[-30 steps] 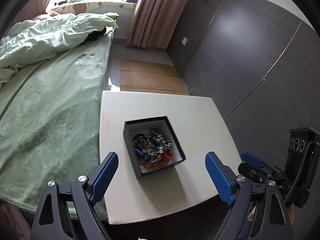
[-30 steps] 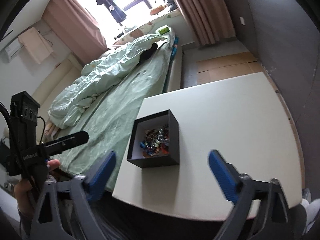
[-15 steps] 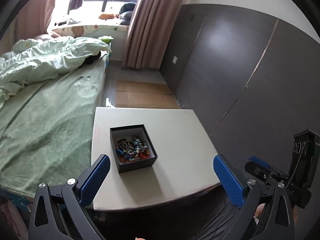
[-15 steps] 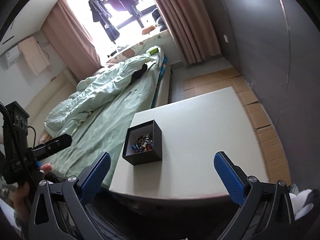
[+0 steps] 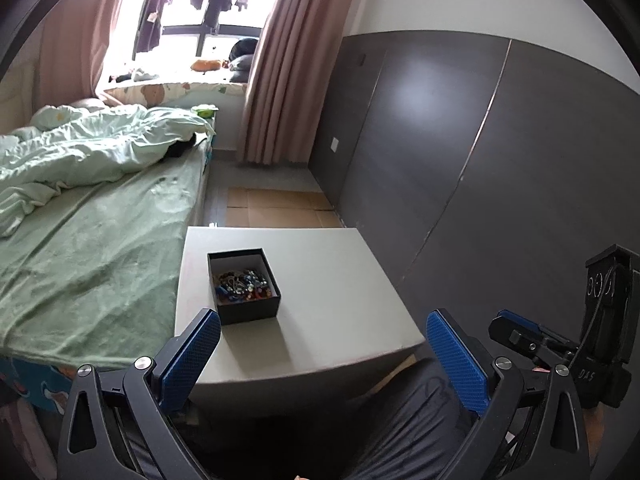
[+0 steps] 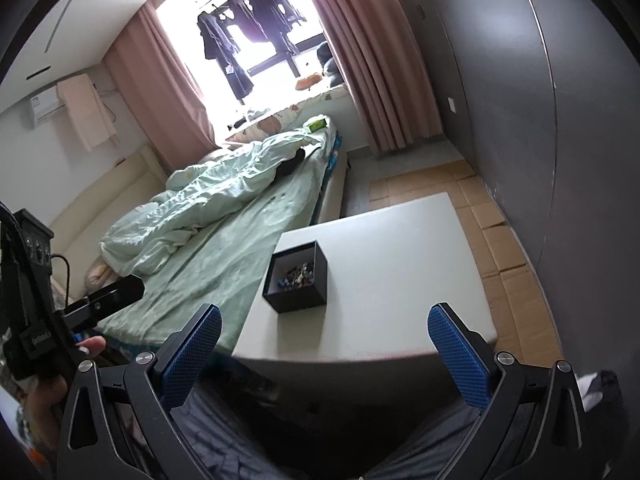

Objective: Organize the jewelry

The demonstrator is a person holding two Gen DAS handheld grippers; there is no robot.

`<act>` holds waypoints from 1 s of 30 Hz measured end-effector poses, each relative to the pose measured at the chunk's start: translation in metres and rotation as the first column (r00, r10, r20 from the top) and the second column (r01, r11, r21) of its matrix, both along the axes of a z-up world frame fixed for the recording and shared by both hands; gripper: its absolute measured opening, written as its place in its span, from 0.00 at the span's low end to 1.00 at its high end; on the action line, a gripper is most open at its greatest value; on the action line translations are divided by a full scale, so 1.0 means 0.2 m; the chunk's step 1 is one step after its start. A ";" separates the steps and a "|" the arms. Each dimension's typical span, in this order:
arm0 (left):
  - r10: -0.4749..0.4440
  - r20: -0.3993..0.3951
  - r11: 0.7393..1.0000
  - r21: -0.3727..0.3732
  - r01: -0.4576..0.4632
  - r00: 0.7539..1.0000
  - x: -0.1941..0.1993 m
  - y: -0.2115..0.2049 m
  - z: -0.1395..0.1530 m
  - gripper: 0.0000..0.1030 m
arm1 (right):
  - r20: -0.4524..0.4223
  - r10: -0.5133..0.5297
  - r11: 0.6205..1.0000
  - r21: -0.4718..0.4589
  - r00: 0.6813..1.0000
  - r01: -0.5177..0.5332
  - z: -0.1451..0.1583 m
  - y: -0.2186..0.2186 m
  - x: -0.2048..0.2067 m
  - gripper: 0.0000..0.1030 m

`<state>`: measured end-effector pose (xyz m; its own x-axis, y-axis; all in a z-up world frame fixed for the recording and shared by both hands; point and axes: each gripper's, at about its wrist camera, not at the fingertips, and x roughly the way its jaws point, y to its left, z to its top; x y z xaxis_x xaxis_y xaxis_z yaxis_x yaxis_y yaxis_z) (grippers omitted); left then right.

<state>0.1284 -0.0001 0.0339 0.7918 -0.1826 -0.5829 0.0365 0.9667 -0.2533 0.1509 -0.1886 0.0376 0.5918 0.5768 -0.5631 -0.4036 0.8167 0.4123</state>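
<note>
A small black open box (image 5: 243, 285) with a white lining sits on the left part of a white table (image 5: 328, 280). It holds a tangled pile of colourful beaded jewelry (image 5: 242, 285). The box also shows in the right wrist view (image 6: 297, 277), with the jewelry (image 6: 297, 273) inside. My left gripper (image 5: 322, 354) is open and empty, well back from the table's near edge. My right gripper (image 6: 324, 346) is open and empty, also back from the table (image 6: 400, 264).
A bed with green bedding (image 5: 80, 216) runs along the table's left side. A dark grey wall (image 5: 460, 152) stands to the right. Flattened cardboard (image 5: 276, 208) lies on the floor beyond the table. The other gripper shows at the right edge (image 5: 580, 340) and left edge (image 6: 48, 312).
Both grippers have pulled back and up away from the box, which now looks smaller and farther. Both stay open and empty. The box has not moved.
</note>
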 end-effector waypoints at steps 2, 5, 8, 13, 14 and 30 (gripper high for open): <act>-0.005 0.006 1.000 0.014 0.005 1.000 -0.05 -0.02 0.02 1.00 | -0.005 0.002 1.000 0.003 1.000 -0.002 0.02 -0.02 -0.05 1.00; -0.007 0.024 1.000 0.027 0.007 1.000 -0.13 -0.04 0.05 1.00 | 0.020 -0.010 1.000 -0.018 1.000 0.011 0.07 -0.04 -0.12 1.00; 0.000 0.041 1.000 0.025 -0.001 0.999 -0.19 -0.04 0.06 1.00 | 0.041 -0.007 1.000 -0.024 0.999 0.008 0.10 -0.05 -0.18 1.00; -0.004 0.070 0.999 0.041 0.001 0.998 -0.29 -0.06 0.09 1.00 | 0.081 0.017 0.998 -0.066 0.997 -0.011 0.14 -0.03 -0.27 1.00; -0.005 0.073 0.999 0.043 0.002 0.997 -0.30 -0.06 0.10 1.00 | 0.087 0.020 0.997 -0.070 0.996 -0.013 0.15 -0.03 -0.28 1.00; 0.000 0.080 0.999 0.049 -0.004 0.997 -0.34 -0.04 0.10 1.00 | 0.098 0.018 0.996 -0.086 0.995 -0.010 0.17 -0.01 -0.32 1.00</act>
<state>0.0611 -0.0075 0.0535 0.8363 -0.1535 -0.5264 0.0526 0.9780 -0.2017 0.0878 -0.1915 0.0711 0.6393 0.5375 -0.5499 -0.4506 0.8413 0.2986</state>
